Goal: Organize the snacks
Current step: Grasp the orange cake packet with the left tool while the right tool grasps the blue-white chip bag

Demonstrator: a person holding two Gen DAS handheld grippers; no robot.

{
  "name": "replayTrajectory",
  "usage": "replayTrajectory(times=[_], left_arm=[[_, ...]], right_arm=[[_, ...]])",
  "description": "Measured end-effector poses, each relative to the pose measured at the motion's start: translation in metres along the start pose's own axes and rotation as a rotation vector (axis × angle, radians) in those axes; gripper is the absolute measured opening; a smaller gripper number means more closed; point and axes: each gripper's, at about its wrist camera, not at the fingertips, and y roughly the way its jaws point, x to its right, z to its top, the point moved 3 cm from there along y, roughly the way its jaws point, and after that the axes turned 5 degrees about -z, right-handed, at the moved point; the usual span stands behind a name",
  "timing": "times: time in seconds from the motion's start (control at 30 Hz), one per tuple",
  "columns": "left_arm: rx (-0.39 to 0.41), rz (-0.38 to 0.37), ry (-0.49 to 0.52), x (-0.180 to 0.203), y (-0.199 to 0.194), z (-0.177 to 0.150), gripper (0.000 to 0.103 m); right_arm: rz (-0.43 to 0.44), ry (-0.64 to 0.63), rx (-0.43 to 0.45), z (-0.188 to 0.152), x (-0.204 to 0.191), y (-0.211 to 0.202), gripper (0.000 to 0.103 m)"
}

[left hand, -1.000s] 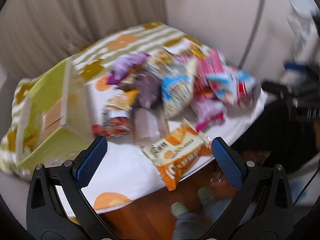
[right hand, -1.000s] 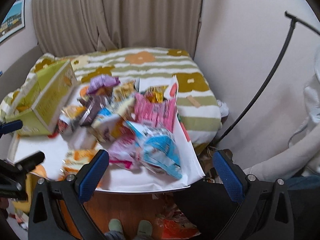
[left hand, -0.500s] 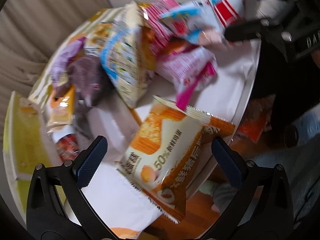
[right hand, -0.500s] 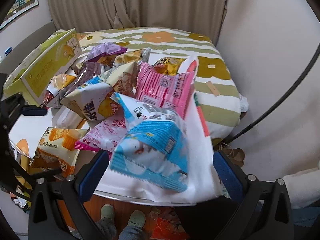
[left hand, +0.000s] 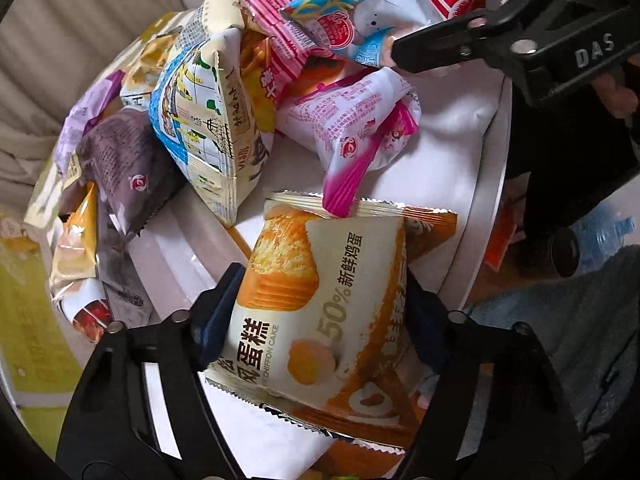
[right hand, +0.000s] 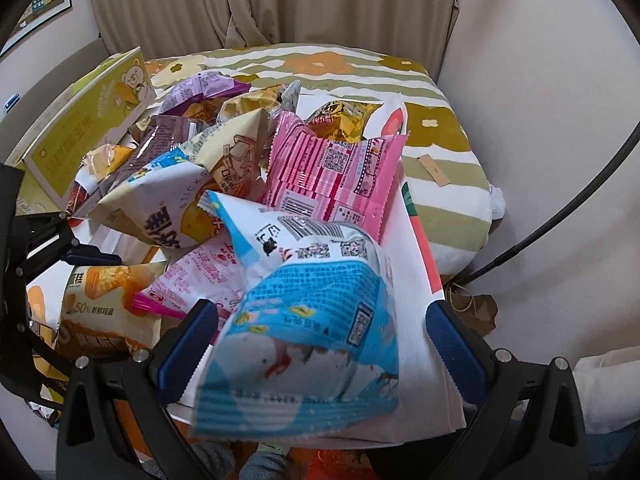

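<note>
Left gripper (left hand: 320, 304): jaws just closed onto the orange cake packet (left hand: 320, 320), pads pressing both sides, at the table (left hand: 472, 184) edge, 6 o'clock of the snack pile. Right gripper (right hand: 320, 344): jaws wide, blue packet (right hand: 312, 320) between them, left pad just beside it, right pad apart.

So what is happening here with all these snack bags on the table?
A person is sorting a heap of snack packets on a round white table, with a hand-held gripper in each hand. The left gripper has just been closing its jaws and now pinches the orange chiffon cake packet at the near edge. The right gripper has its jaws open around the blue and white packet, not yet pressing on it. A yellow-green box stands beside the heap.
</note>
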Motion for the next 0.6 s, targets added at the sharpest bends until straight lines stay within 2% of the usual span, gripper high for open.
replayTrajectory(times=[0.3, 0.37, 0.43, 0.6], left_arm=[[0.009, 0.011, -0.054, -0.001, -0.02, 0.002, 0.065], [0.016, 0.017, -0.076, 0.004, -0.027, -0.003, 0.065], [0.016, 0.019, -0.098, 0.0, -0.031, -0.005, 0.065], [0.024, 0.02, -0.138, -0.009, -0.037, -0.009, 0.064]], right_arm=[[0.028, 0.007, 0.002, 0.001, 0.003, 0.006, 0.101], [0.044, 0.007, -0.008, 0.001, 0.004, 0.009, 0.084], [0.087, 0.014, -0.018, 0.001, 0.004, 0.012, 0.073], [0.095, 0.002, -0.009, 0.0, -0.002, 0.009, 0.063]])
